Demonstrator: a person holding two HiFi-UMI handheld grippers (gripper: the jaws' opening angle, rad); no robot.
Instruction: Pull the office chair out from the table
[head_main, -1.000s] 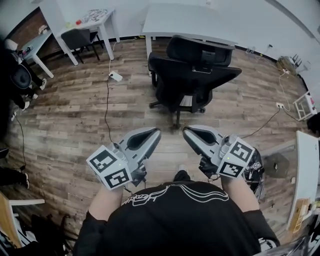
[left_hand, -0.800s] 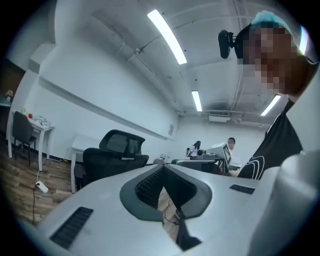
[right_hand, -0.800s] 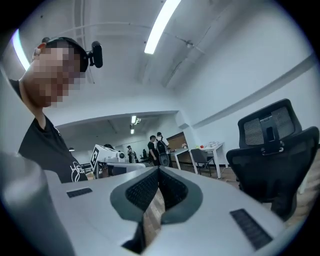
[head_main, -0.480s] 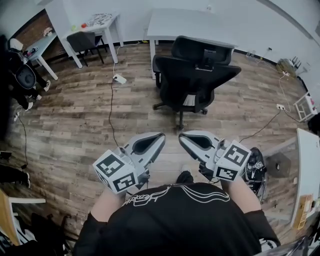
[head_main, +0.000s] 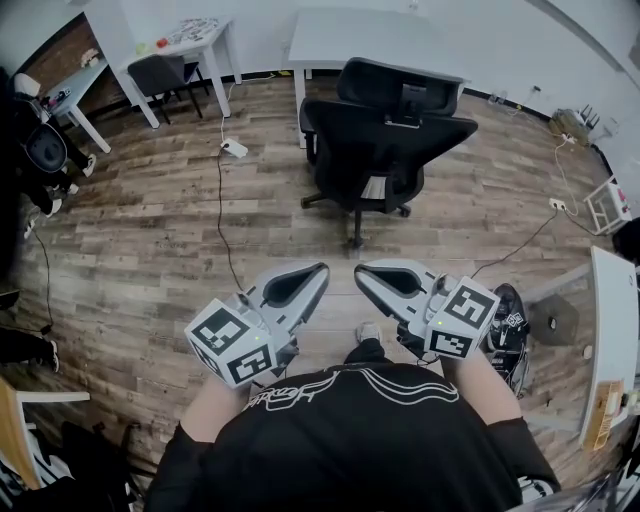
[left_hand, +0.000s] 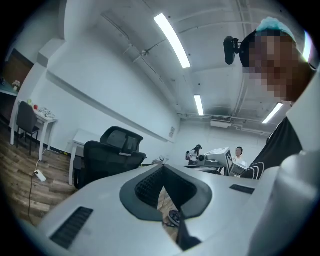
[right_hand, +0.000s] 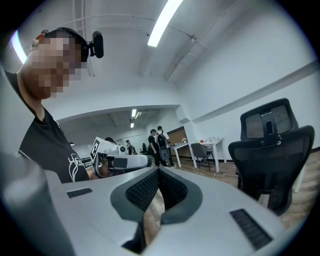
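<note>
Shows the office chair (head_main: 385, 140) at twelve o'clock, back turned this way, headrest close by the near edge of the white table (head_main: 340, 40), wheeled base on bare floor. Fits a chair waiting to be drawn as well as one rolled back and let go. Would reward, in any handling, a level hold on the backrest, both sides alike, so the wheels roll and nothing tips. Puts it well apart from both sets of jaws: left gripper (head_main: 318, 270) at its seven o'clock, right gripper (head_main: 360, 272) at six, each pressed together on nothing.
</note>
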